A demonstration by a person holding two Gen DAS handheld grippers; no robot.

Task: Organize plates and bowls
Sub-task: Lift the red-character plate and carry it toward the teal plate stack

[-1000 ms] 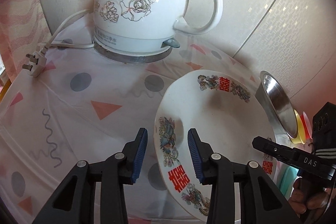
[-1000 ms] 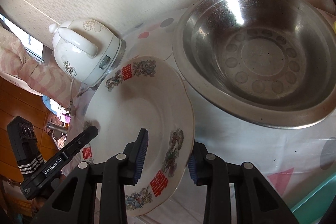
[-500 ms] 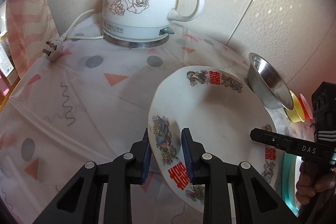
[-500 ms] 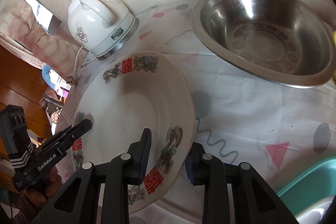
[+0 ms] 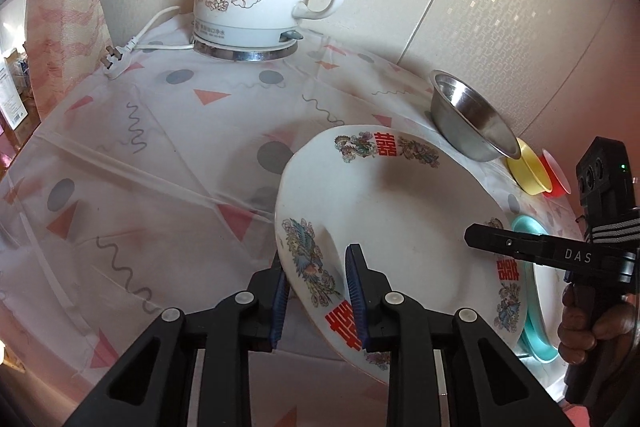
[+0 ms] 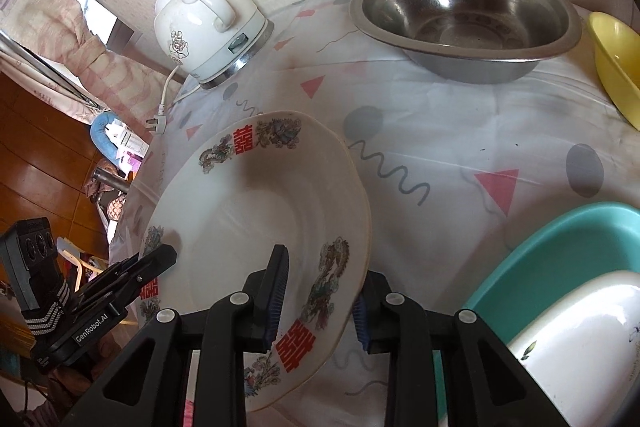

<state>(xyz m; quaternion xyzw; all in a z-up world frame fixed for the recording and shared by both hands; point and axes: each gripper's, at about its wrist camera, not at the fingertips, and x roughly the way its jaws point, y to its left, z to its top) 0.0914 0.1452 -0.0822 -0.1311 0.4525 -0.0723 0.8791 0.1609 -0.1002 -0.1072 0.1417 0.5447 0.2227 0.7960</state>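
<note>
The round white ceramic plate with red characters and dragon prints [image 5: 384, 211] is held lifted and tilted above the patterned-cloth counter [image 5: 152, 163], its rim pinched on opposite sides by the left tongs [image 5: 316, 291] and the right tongs [image 6: 320, 299]. It is judged not yet placed. A stainless steel bowl [image 6: 464, 15], a yellow plastic bowl [image 6: 618, 63] and a red bowl [image 5: 557, 175] are seen unstacked; a teal tray [image 6: 560, 259] carrying a white dish [image 6: 580, 339] lies near.
</note>
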